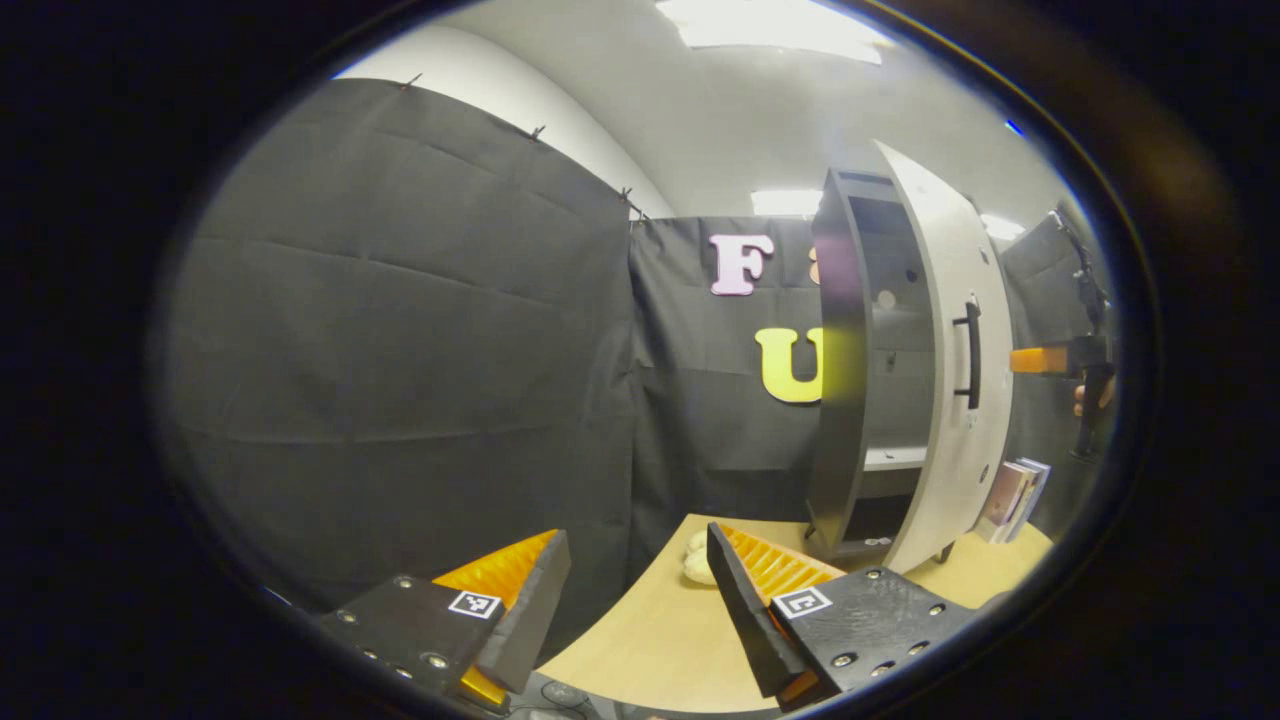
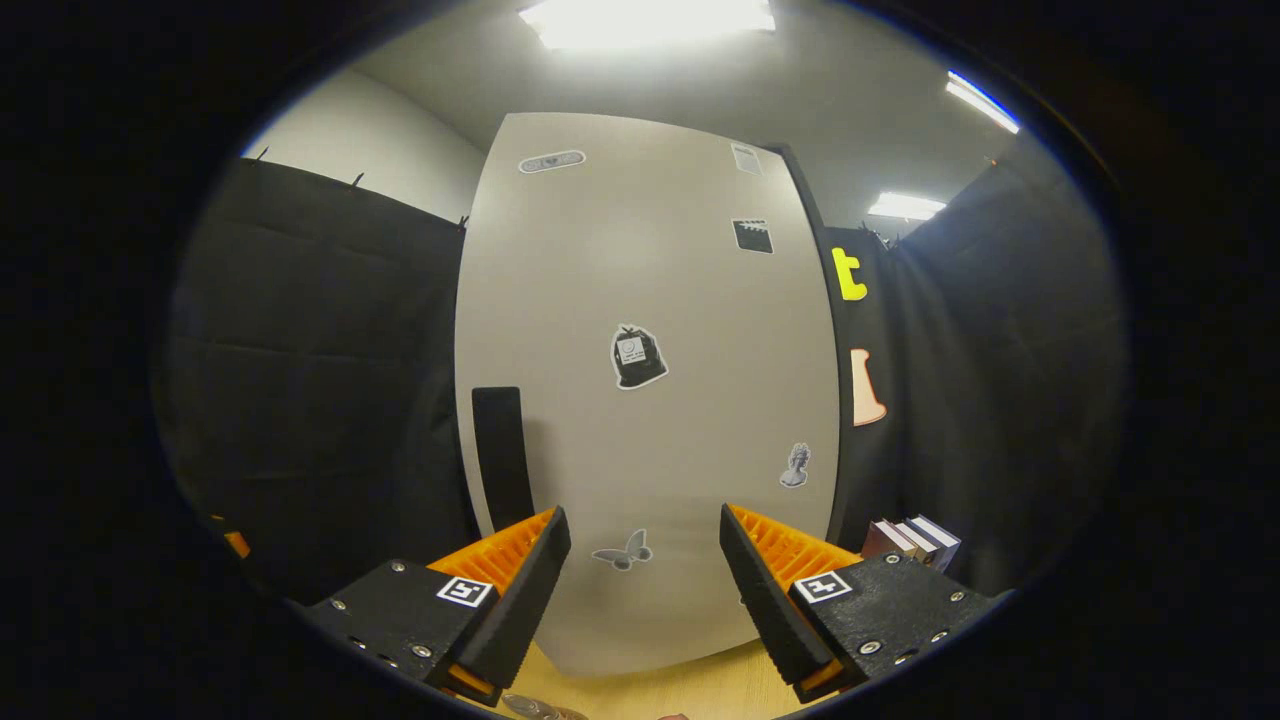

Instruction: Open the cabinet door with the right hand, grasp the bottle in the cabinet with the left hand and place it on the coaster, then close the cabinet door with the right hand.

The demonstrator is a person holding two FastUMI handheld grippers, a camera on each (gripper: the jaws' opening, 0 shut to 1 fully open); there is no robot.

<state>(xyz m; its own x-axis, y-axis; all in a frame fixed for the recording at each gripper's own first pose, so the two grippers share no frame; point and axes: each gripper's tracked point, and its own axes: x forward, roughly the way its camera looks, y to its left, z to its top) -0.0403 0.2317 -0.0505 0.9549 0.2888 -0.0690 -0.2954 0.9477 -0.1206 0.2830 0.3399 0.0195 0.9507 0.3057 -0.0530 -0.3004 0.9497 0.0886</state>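
The dark cabinet (image 1: pixel 840 400) stands on the wooden table (image 1: pixel 650 640) with its white door (image 1: pixel 950 330) swung open, edge toward me. Its pale shelves (image 1: pixel 895 458) look bare as far as I can see. In the left gripper view my left gripper (image 1: pixel 635 535) is open, low over the table's near edge and well left of the cabinet. My right gripper (image 1: pixel 1040 360) sits off the door's outer face at the height of the black handle (image 1: pixel 970 355). In the right gripper view the right gripper (image 2: pixel 642 520) is open facing the door (image 2: pixel 650 400), its handle (image 2: pixel 500 455) to the left.
Several books (image 1: pixel 1010 495) lean at the cabinet's right; they also appear in the right gripper view (image 2: pixel 910 540). A pale rounded object (image 1: pixel 697 560) lies on the table ahead of my left gripper. A clear thing (image 2: pixel 540 708) peeks at the bottom edge; I cannot tell what it is.
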